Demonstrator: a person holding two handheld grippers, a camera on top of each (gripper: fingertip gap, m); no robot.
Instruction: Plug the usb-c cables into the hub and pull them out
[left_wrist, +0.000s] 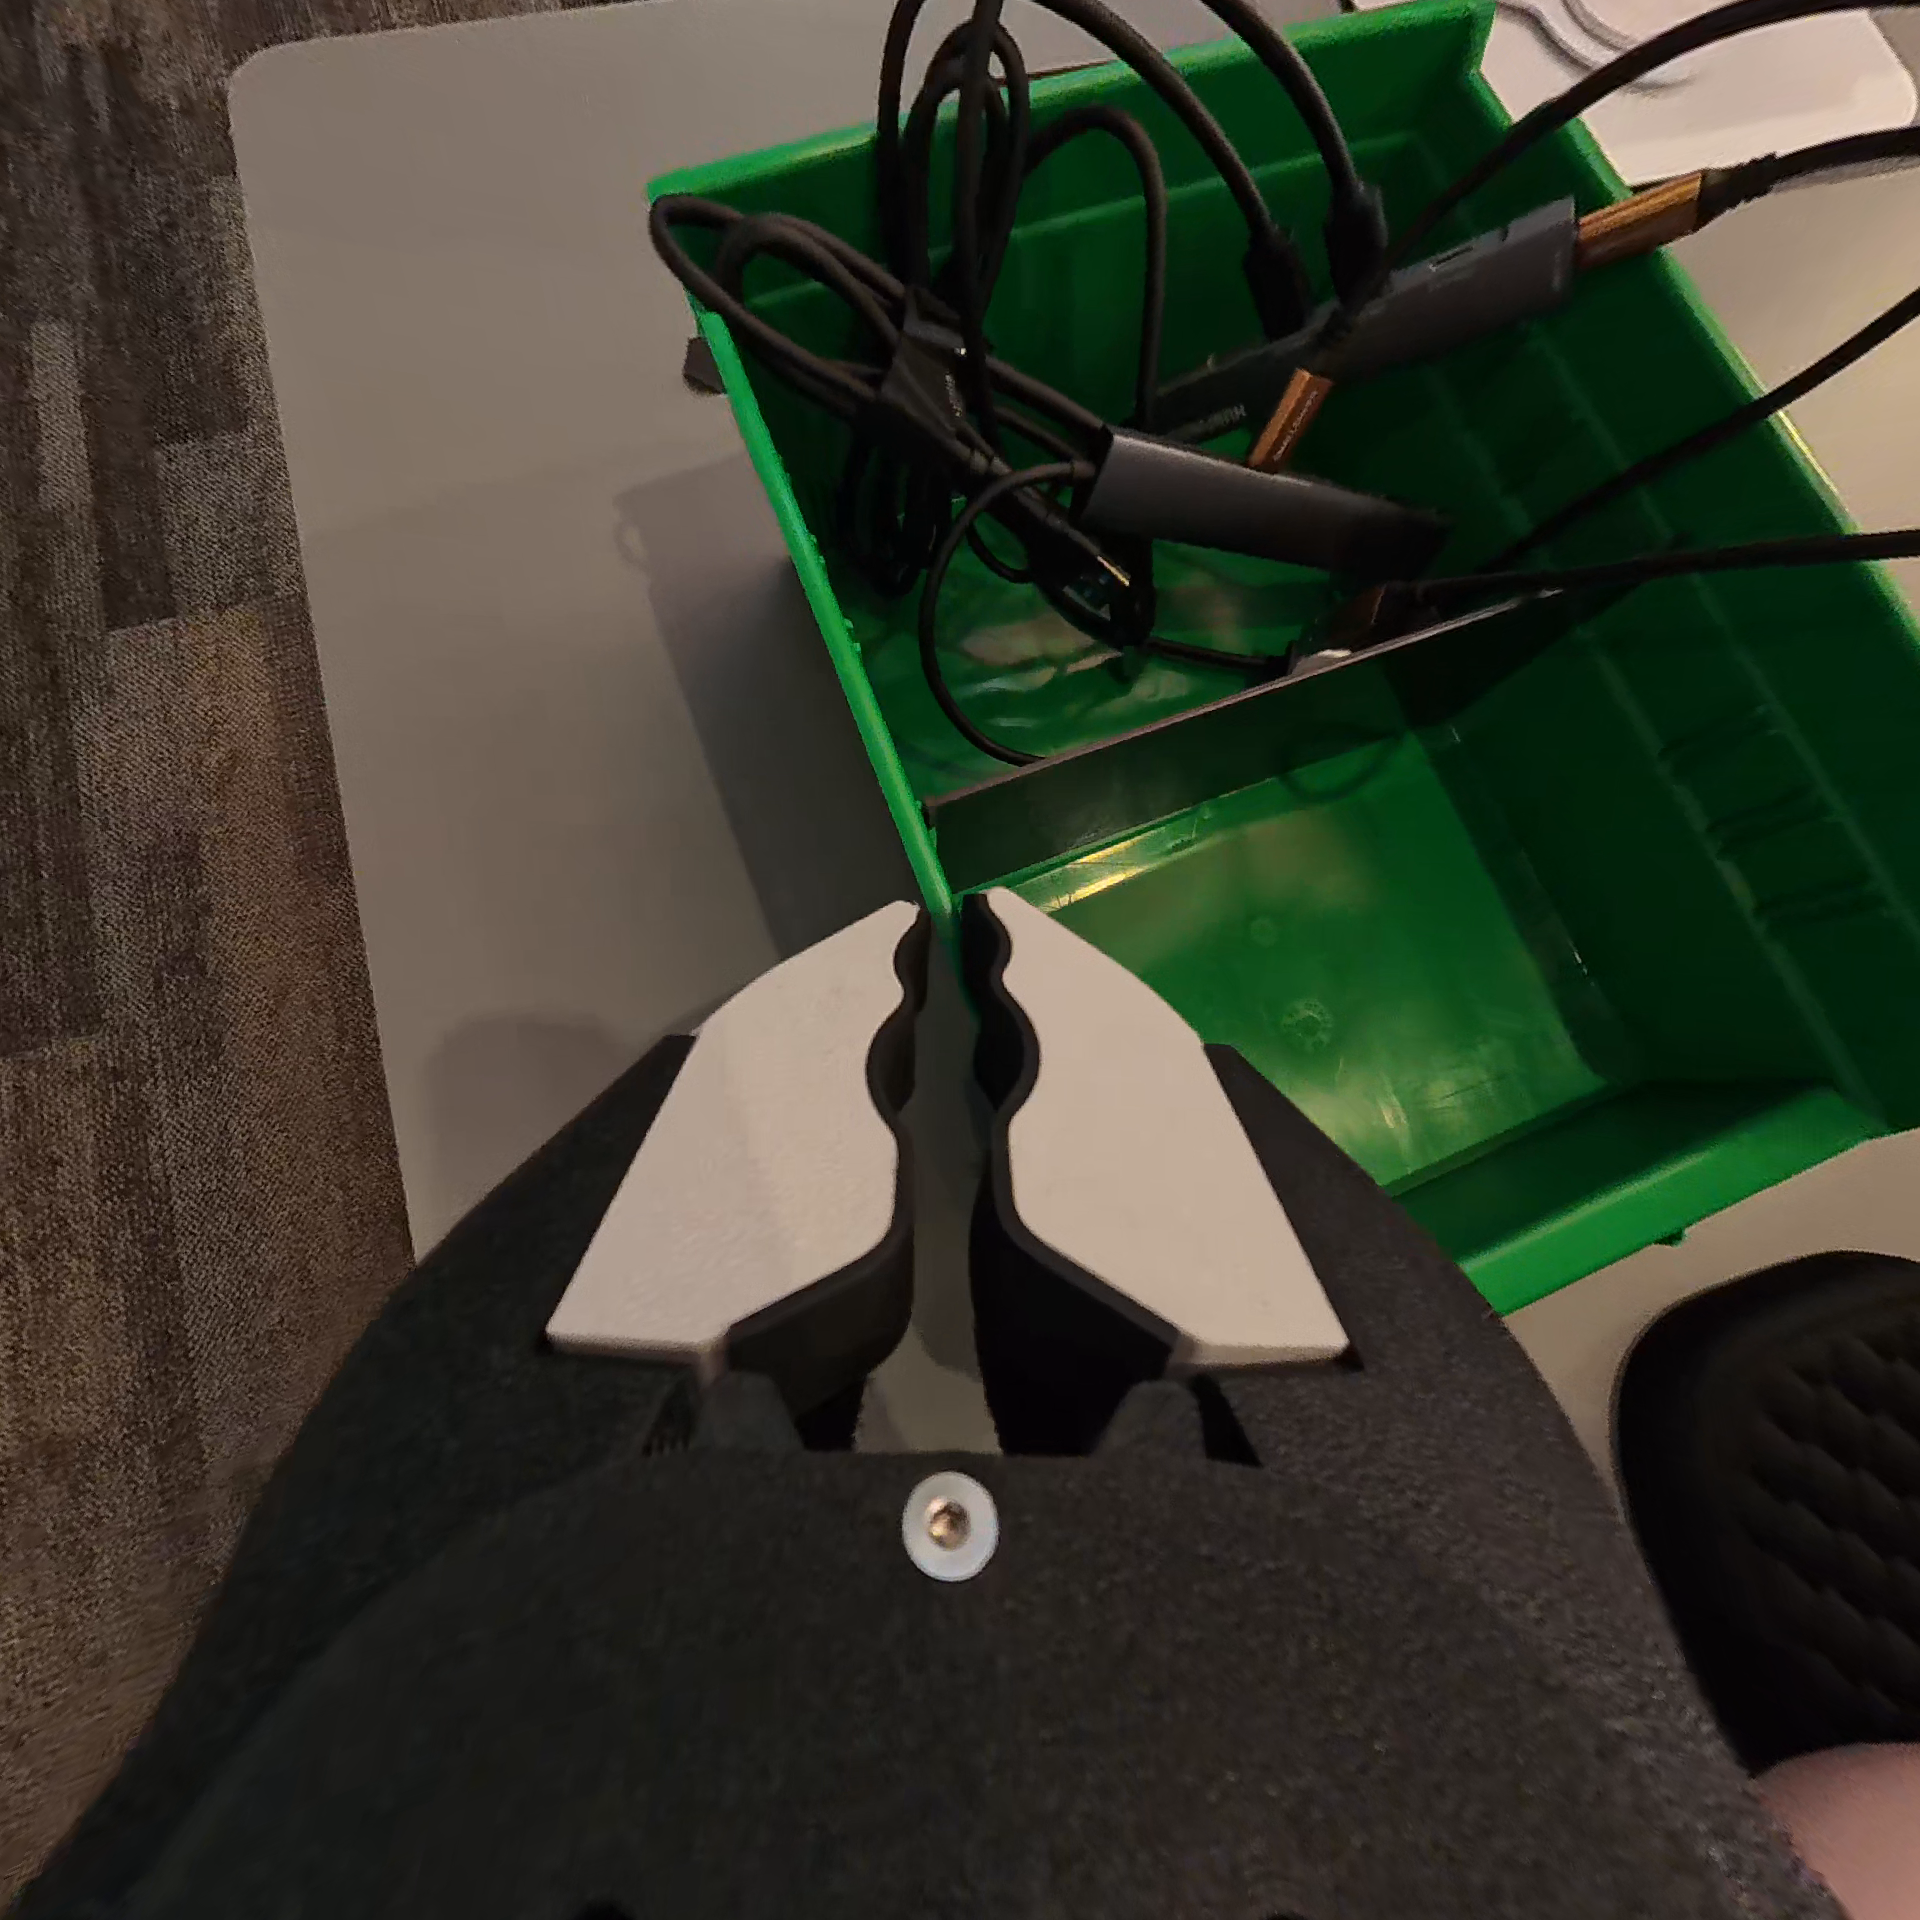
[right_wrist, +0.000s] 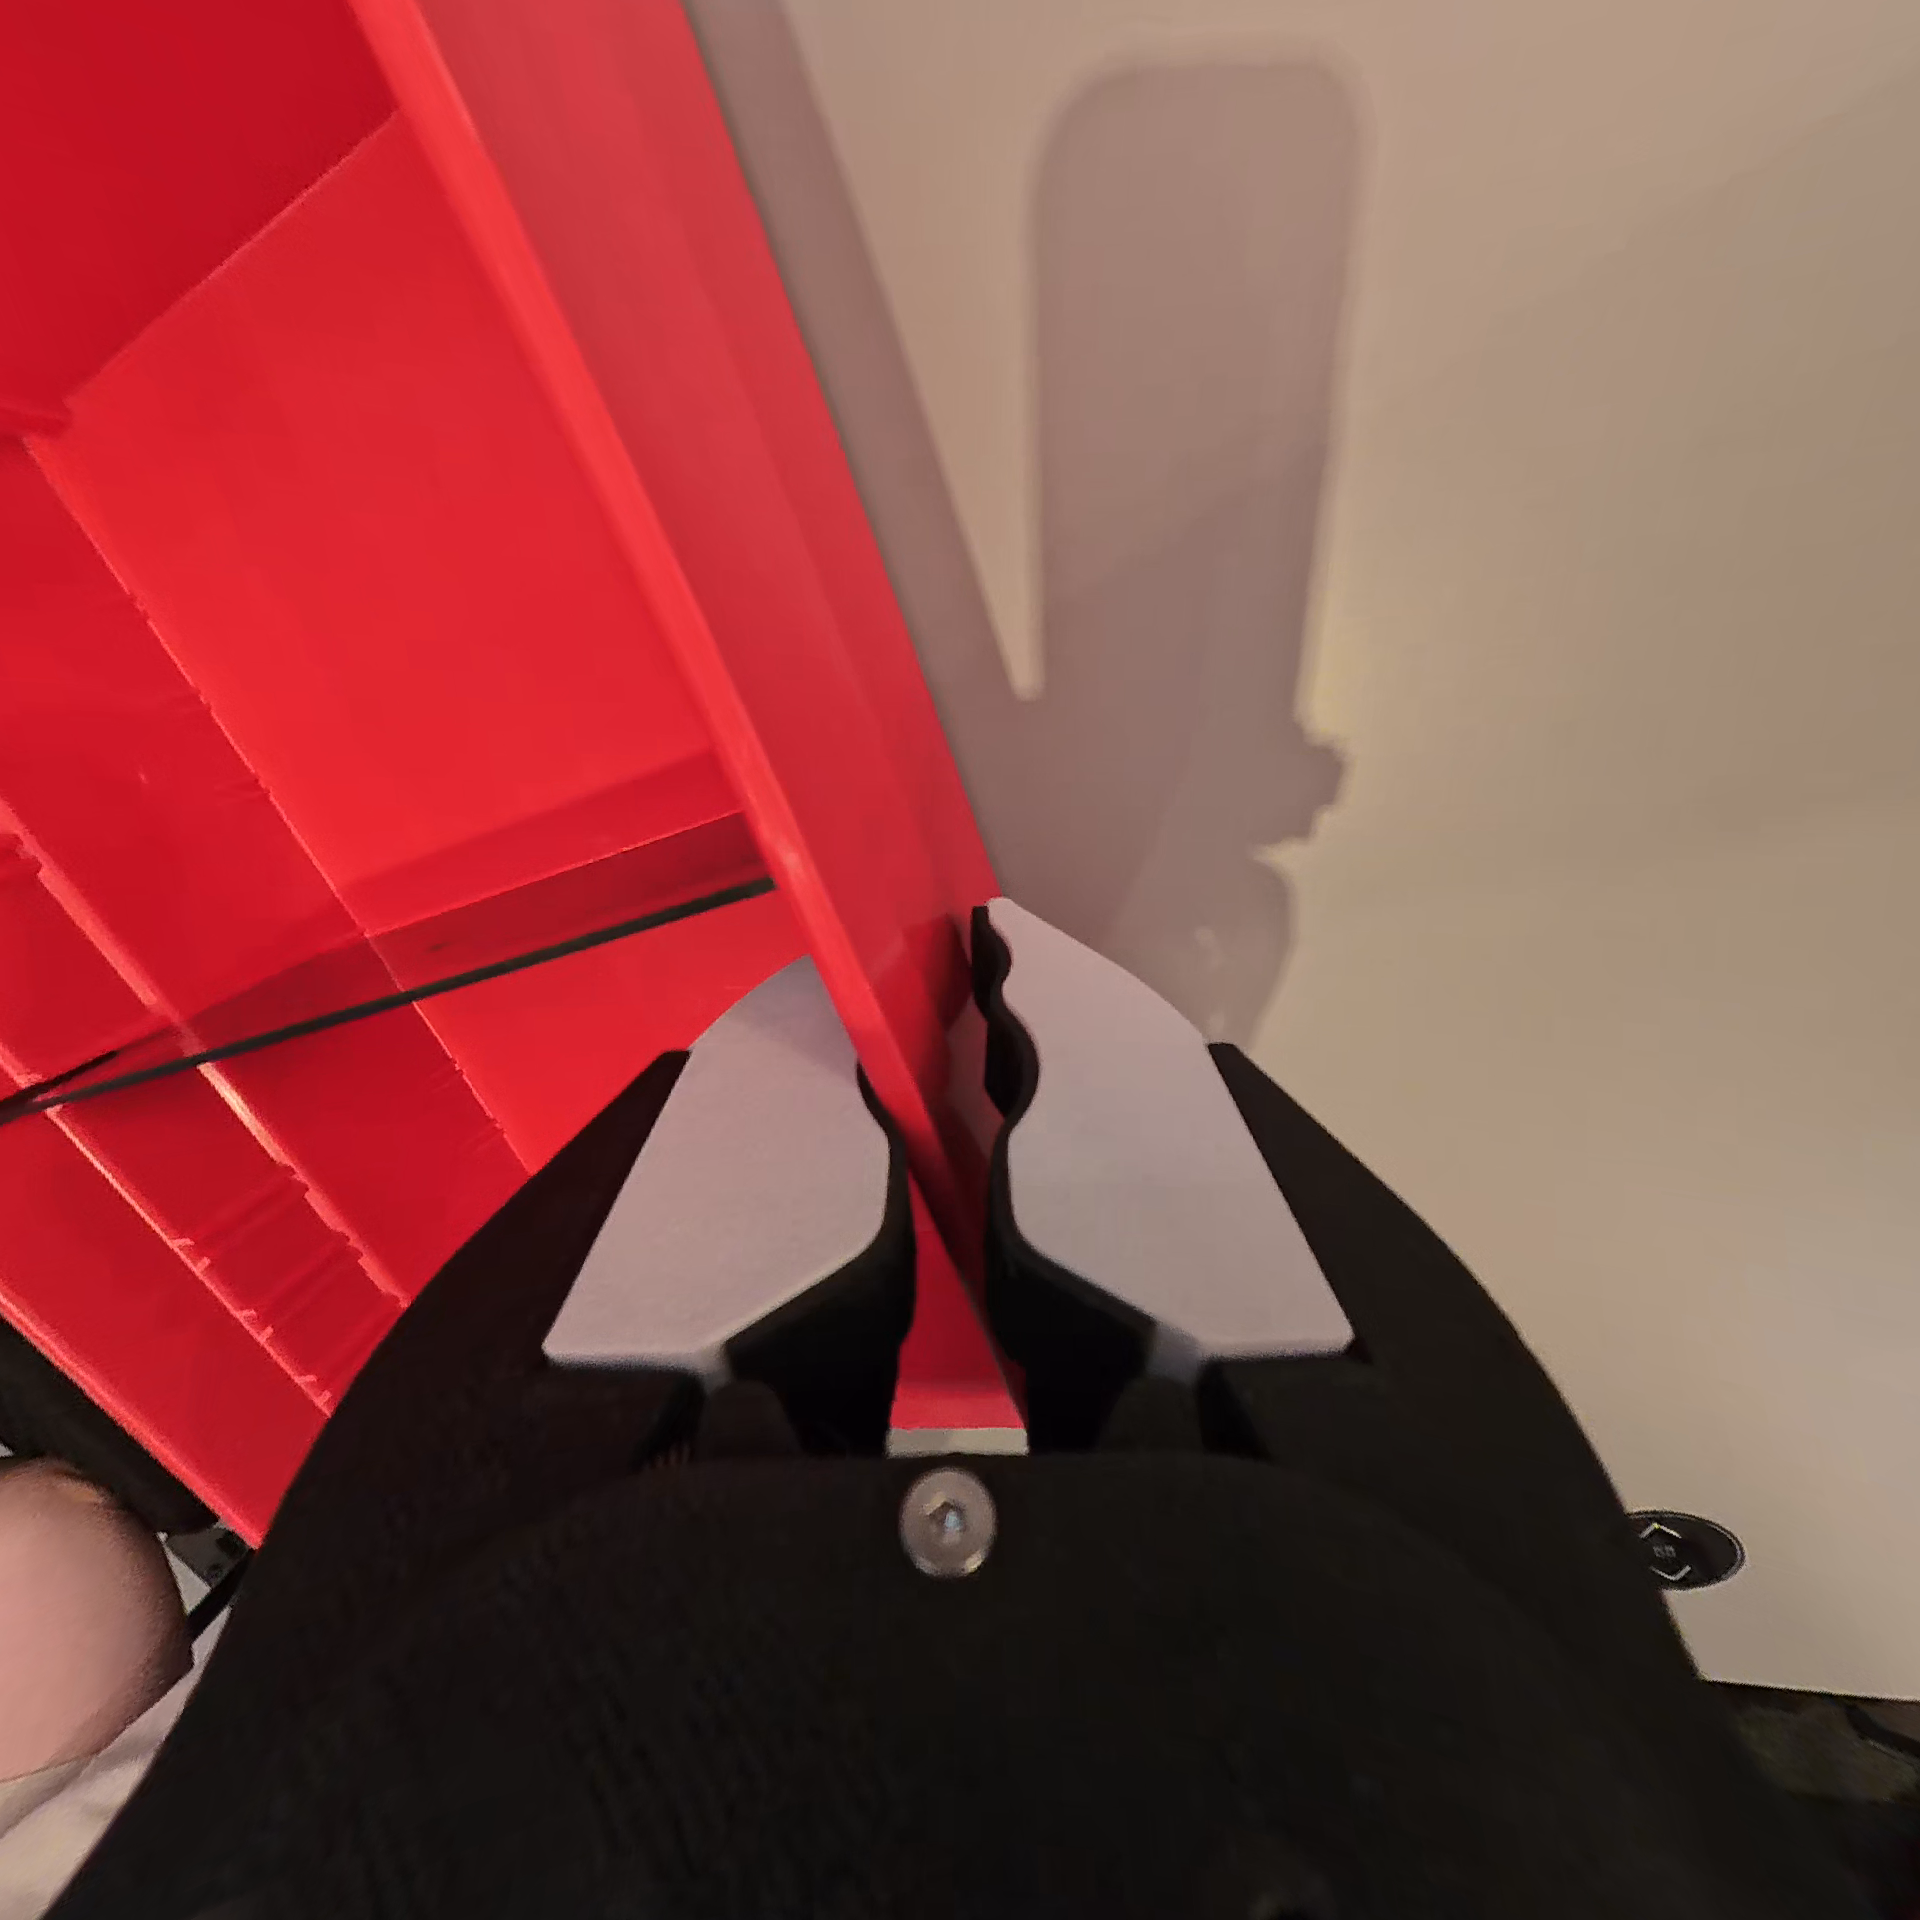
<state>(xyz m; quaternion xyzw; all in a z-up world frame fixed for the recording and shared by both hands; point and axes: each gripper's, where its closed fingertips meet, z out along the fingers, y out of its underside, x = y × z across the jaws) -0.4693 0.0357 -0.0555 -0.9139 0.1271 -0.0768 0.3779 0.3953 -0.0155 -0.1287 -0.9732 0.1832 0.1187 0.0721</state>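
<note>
Left wrist view shows the left gripper (left_wrist: 948, 920) with its fingers nearly closed astride the thin side wall of the green plastic bin (left_wrist: 1621, 1174), which sits by the corner of the pale grey surface (left_wrist: 468, 436); behind a black divider (left_wrist: 1226, 717), the tangled black usb-c cables (left_wrist: 966, 343) and grey metal hub (left_wrist: 1247, 499) lie heaped, at least one copper-ended plug apparently seated. Right wrist view shows the right gripper (right_wrist: 940, 997) likewise pinching the side wall of a red plastic bin (right_wrist: 312, 623), crossed by one thin black cable (right_wrist: 468, 987). I judge plugging and pulling barely begun or unverifiable: both grippers hold bins, not cables.
</note>
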